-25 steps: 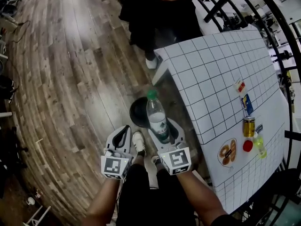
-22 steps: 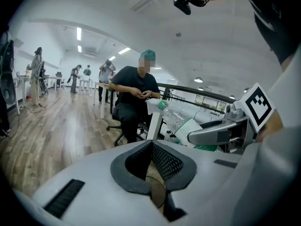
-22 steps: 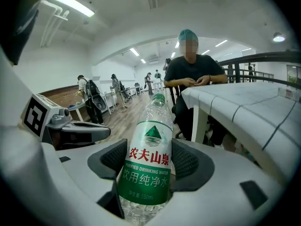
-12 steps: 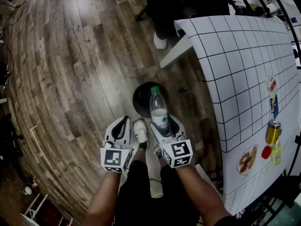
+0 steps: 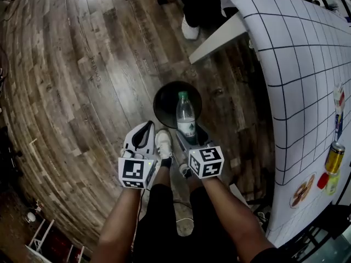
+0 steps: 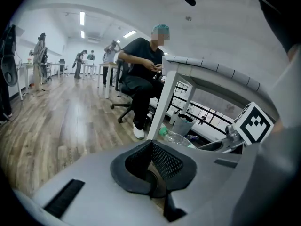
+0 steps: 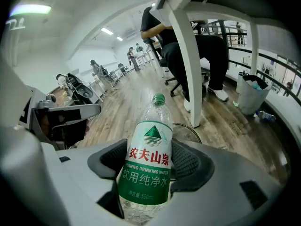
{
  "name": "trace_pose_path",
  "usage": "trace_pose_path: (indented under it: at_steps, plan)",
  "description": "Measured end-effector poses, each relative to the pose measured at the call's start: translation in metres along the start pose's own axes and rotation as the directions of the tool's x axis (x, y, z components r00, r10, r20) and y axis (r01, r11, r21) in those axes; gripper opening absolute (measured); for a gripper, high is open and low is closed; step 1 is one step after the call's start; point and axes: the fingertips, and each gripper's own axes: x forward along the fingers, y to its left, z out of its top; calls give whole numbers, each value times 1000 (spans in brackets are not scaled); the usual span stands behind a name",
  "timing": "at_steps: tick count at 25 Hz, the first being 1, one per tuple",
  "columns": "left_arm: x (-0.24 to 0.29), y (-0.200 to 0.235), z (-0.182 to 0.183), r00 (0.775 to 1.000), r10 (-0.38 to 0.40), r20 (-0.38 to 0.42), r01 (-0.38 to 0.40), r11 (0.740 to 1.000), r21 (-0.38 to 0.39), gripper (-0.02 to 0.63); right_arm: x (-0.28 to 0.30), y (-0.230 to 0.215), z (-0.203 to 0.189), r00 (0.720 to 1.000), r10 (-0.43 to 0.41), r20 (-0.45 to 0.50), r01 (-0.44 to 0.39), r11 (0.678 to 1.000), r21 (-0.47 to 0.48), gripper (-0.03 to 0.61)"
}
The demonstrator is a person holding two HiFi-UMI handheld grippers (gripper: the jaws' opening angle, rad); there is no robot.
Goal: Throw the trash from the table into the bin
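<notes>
Two grippers near bin (image 5: pixel 160 98): right gripper (image 5: pixel 189 139) clamped on bottle (image 5: pixel 186 122), neck pointing at bin; left gripper (image 5: pixel 147 126) jaws together, empty, beside bin; table (image 5: pixel 296 64) right of bin.

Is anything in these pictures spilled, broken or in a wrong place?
Nothing stands out. The water bottle is whole and capped, held between the jaws of the right gripper near the black bin. No spill shows on the table or on the wooden floor.
</notes>
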Motion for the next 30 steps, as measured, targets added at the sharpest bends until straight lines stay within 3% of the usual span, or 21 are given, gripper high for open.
trace_pose_path:
  at_steps: [7,14,20,30]
  plan:
    - [9,11,-27,999,-9,-48,10,1000,14,23,45,-20,-37,991,7,-132,5,995,96,310]
    - [7,8,-37,997,-30,-75,32,999,24,23,76,-39,-56,974,-30,-226,49,996,75,319]
    - [6,2,-46,994,-35,-107,37,999,18,23,68,-35,-42,974,-53,-219,48,998,-28,344]
    - [0,-19,-13,995,-51,-80,53,998,21,23,16,-1,-7,991,-23,-134,9,995,-102,344]
